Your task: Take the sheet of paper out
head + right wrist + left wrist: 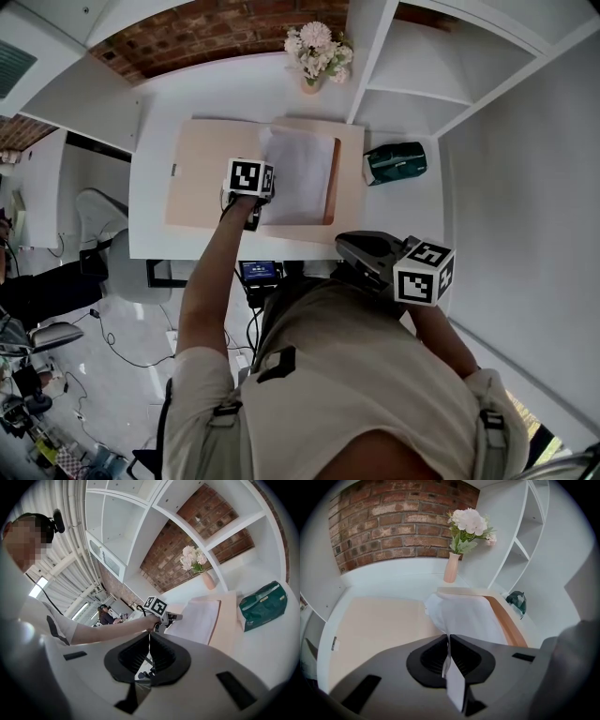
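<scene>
A white sheet of paper (302,173) lies on the right half of an open beige folder (211,178) on the white desk. In the left gripper view the sheet (464,616) rises from the folder (375,625) into my left gripper (448,639), which is shut on its near edge. In the head view the left gripper (255,208) sits at the sheet's near left corner. My right gripper (343,243) hangs off the desk's front edge, right of the folder. It (149,637) is shut with nothing in it and looks toward the sheet (197,620).
A vase of pale flowers (317,52) stands at the back of the desk, against a brick wall. A green pack (395,162) lies right of the folder, beside white shelving (441,66). A dark device (259,272) sits below the desk's front edge.
</scene>
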The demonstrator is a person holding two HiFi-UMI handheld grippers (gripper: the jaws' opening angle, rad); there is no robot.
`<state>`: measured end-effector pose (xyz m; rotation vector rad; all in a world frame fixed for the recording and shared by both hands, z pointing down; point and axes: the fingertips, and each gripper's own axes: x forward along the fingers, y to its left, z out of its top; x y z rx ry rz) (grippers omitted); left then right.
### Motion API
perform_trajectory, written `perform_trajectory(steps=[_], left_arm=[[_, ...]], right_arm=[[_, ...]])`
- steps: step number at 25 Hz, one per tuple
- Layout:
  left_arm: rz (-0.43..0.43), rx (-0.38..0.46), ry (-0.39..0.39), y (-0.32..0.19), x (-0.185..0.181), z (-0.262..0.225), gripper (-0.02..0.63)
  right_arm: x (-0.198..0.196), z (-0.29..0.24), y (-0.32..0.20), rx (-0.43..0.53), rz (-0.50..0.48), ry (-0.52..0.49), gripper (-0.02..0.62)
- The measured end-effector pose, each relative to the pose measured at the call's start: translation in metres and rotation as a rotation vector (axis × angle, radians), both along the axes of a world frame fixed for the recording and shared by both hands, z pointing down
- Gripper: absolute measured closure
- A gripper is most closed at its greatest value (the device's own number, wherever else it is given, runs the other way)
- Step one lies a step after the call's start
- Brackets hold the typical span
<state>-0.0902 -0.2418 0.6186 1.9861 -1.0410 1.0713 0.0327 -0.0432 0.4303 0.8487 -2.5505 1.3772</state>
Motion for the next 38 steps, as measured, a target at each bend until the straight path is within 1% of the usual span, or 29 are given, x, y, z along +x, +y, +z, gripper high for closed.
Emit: perform_trajectory(steps=[13,22,38], left_arm=[[-0.026,0.009,-0.013,-0.004,-0.02,-0.001,0.574],[-0.044,0.018,-0.007,-0.008,-0.032,-0.006,0.574],[-0.075,0.026,-0.015,-0.011,-0.053,-0.007,0.575]], right_arm=[[-0.002,-0.002,-0.004,0.011,-0.003,0.012,0.569],[-0.007,-0.003,-0.005,0.014,-0.012,0.016,0.569],[-0.015,-0.001,-0.003,0.001,-0.022,0.007,0.569]])
